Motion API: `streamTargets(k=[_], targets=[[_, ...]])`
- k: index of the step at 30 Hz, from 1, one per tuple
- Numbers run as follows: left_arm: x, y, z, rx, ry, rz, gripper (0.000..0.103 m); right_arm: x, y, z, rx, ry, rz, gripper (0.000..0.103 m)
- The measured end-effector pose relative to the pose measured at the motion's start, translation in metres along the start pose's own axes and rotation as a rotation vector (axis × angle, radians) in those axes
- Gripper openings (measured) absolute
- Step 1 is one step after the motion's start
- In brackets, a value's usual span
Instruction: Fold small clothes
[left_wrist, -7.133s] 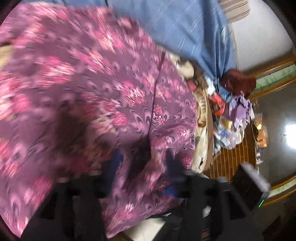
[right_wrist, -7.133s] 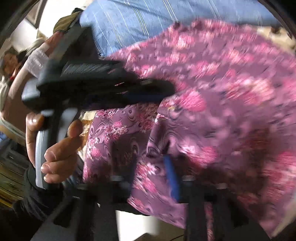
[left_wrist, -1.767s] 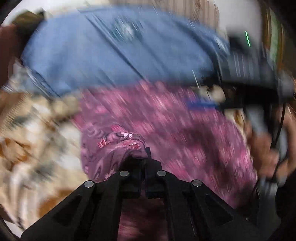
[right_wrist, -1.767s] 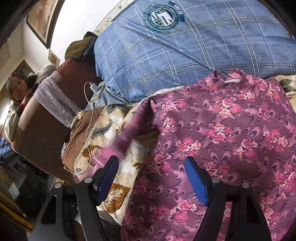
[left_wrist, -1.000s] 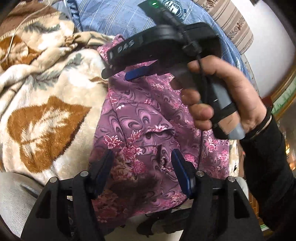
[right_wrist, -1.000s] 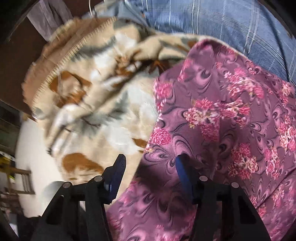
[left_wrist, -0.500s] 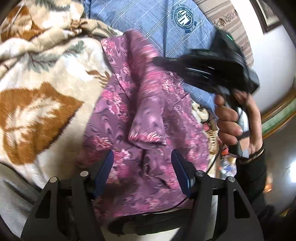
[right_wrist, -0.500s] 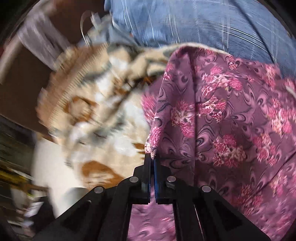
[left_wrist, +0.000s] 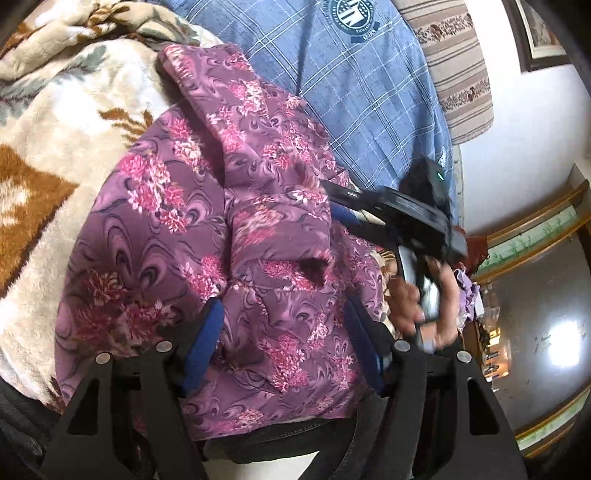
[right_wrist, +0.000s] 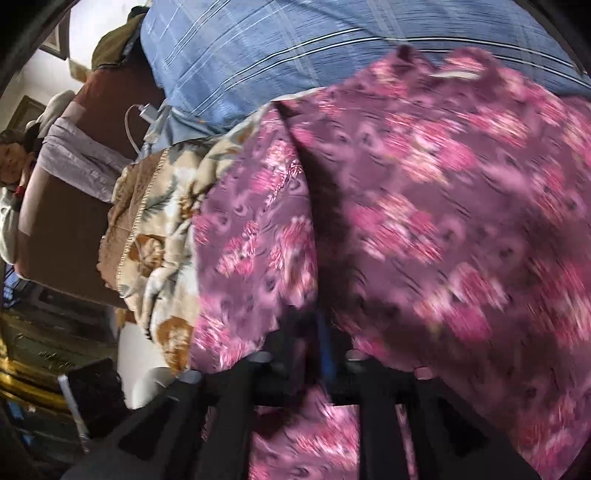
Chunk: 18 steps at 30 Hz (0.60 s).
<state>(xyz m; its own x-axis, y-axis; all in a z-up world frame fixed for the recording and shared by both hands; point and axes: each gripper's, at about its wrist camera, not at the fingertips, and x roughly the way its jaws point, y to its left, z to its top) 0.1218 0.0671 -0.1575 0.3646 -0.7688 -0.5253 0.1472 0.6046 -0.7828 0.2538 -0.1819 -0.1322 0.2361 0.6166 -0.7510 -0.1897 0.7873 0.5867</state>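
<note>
A purple floral garment (left_wrist: 229, 229) lies spread on the bed, and one sleeve (left_wrist: 280, 236) is folded across its middle. My left gripper (left_wrist: 284, 306) hovers open over the garment's near part, with cloth under the gap and neither blue pad pressing on it. My right gripper (left_wrist: 338, 210), held by a hand (left_wrist: 417, 302), sits at the folded sleeve's right edge. In the blurred right wrist view its jaws (right_wrist: 321, 343) stand narrow and are opening, with a fold of the purple garment (right_wrist: 424, 206) still between the pads.
A cream and brown leaf-patterned blanket (left_wrist: 55, 155) lies under the garment on the left. A blue plaid pillow (left_wrist: 351, 85) lies behind it. A white charger cable (right_wrist: 140, 118) rests by the pillow. A person (right_wrist: 14, 155) sits beyond a brown sofa at far left.
My right gripper has carried the sleeve across the garment to the right and laid it over the middle, and its jaws have parted slightly. My left gripper has stayed open and shifted a little.
</note>
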Motion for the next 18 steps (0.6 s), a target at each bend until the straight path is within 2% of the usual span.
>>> streamTargets(k=[1,2,5,8,10,12,14,15,16,18], targets=[[-0.003,0.002,0.004,-0.01,-0.011,0.002,0.066,-0.007,0.003,-0.011,0.005,-0.024,-0.007,0.067],[-0.002,0.005,0.009,-0.025,-0.018,0.003,0.066,-0.015,0.006,-0.02,0.002,-0.051,0.004,0.073],[-0.011,0.015,0.022,-0.074,-0.057,0.007,0.066,-0.027,0.009,-0.045,0.044,-0.08,0.066,0.073],[-0.019,0.02,0.044,-0.104,-0.099,0.038,0.066,-0.028,0.015,-0.065,0.087,-0.077,0.177,0.073],[-0.014,0.021,0.059,-0.121,-0.108,0.051,0.066,-0.016,0.027,-0.069,0.068,-0.058,0.137,0.073],[-0.005,0.023,0.079,-0.139,-0.101,0.047,0.066,0.0,0.035,-0.07,0.064,-0.018,0.096,0.062],[0.008,0.027,0.103,-0.19,-0.087,0.015,0.066,0.009,0.041,-0.072,0.045,0.01,0.089,0.018],[0.017,0.03,0.118,-0.215,-0.088,0.009,0.066,0.007,0.043,-0.072,0.047,0.003,0.073,0.009],[0.023,0.032,0.127,-0.22,-0.085,0.005,0.066,0.002,0.044,-0.073,0.059,-0.005,0.041,0.01],[0.039,0.034,0.149,-0.23,-0.075,0.021,0.066,-0.021,0.047,-0.076,0.048,-0.059,0.074,0.009]])
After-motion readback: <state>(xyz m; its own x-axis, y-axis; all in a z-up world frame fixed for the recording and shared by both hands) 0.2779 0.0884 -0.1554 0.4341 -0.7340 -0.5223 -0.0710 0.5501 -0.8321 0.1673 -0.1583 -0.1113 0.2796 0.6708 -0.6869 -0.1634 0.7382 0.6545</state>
